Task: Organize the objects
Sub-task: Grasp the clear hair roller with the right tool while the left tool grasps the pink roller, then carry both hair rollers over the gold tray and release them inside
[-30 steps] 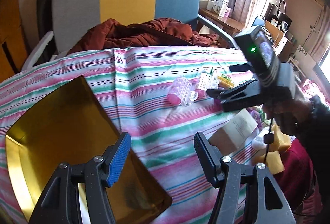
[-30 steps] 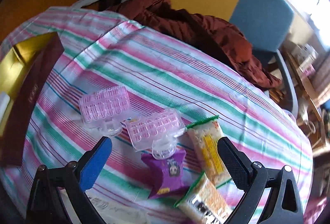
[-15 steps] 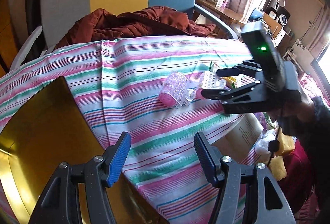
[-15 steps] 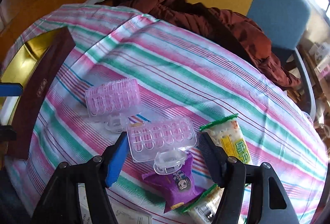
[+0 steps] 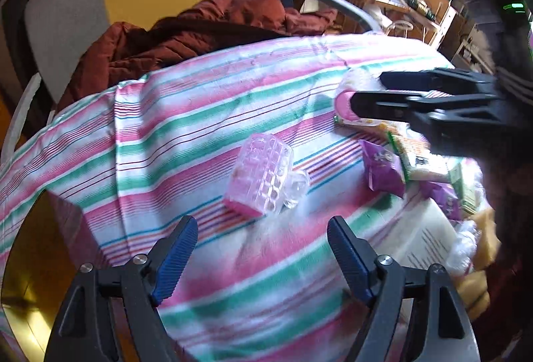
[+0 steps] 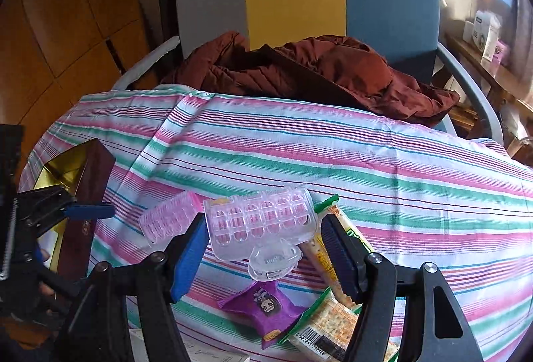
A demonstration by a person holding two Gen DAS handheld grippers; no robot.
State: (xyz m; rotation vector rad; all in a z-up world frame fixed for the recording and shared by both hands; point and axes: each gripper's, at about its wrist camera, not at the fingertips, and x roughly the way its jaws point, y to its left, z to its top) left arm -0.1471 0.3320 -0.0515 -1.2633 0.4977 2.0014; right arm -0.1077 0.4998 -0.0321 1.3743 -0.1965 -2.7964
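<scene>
Two clear pink hair rollers are in play on the striped tablecloth (image 6: 366, 168). My right gripper (image 6: 265, 257) is shut on one roller (image 6: 260, 223), with its fingers pressed against both sides, and holds it off the cloth. In the left wrist view that gripper (image 5: 368, 90) hovers at the right with the roller's pink end (image 5: 344, 107) showing. The other roller (image 5: 263, 175) lies on the cloth a short way ahead of my left gripper (image 5: 261, 258), which is open with nothing in it. That roller (image 6: 170, 222) also shows left of the held one.
A gold-lined box with maroon walls (image 6: 91, 162) sits at the table's left edge. A purple snack packet (image 6: 266, 305), cracker packets (image 6: 333, 328) and a printed paper (image 5: 419, 245) crowd the near right. Behind the table stands a chair with a rust jacket (image 6: 316, 75).
My right gripper closed on the nearer roller and lifted it off the cloth. My left gripper swung right, away from the gold box, toward the other roller.
</scene>
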